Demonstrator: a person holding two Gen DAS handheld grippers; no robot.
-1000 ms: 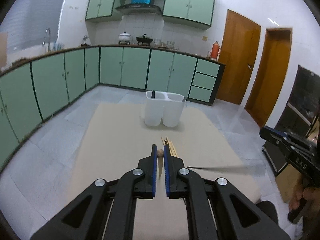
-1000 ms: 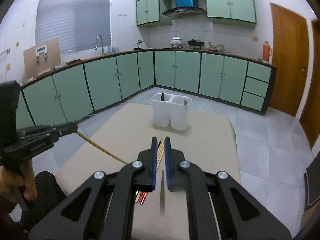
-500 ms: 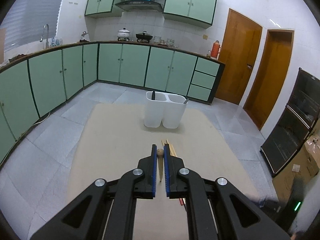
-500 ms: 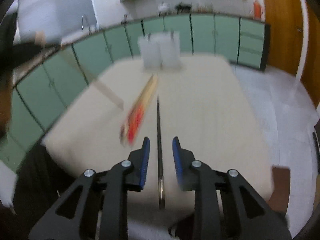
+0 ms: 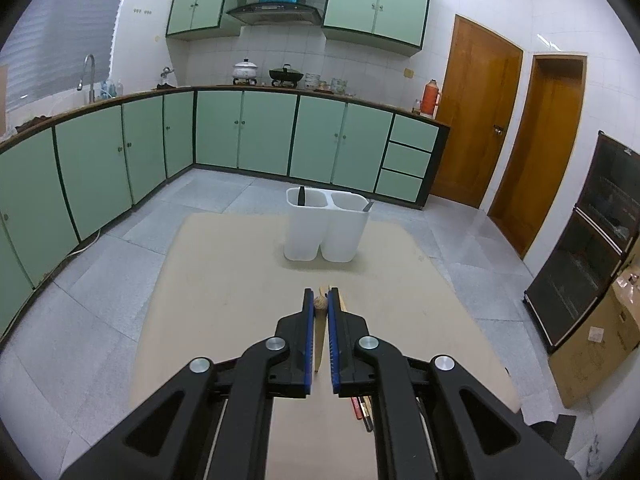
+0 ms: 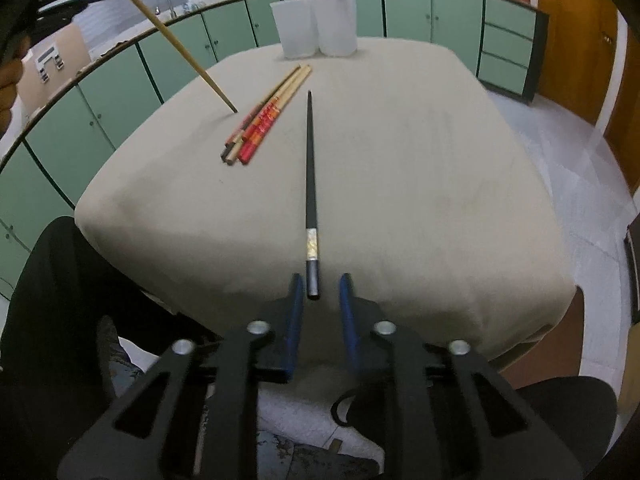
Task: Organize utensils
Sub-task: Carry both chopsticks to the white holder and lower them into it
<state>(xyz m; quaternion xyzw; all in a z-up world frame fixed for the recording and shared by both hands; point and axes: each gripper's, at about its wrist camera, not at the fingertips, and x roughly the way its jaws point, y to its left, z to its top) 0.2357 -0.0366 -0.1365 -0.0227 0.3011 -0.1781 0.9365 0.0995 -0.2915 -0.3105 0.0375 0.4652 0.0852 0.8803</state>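
Right tool [image 6: 318,294] parted, straddling near end of black chopstick [image 6: 309,168] lying flat on tabletop [image 6: 400,140]. Left tool [image 5: 320,310] clenched on wooden chopstick [image 5: 319,328], held above tabletop. Beyond: bundle of chopsticks [image 6: 264,116], then white twin-compartment holder [image 5: 325,229] at far edge.

Green cabinets [image 5: 256,132], wooden doors [image 5: 476,108]

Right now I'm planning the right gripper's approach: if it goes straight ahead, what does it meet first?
The black chopstick: its near end already sits between the open right gripper fingers, and it runs along that line over the table. Whether the gripper is level with it is unclear.
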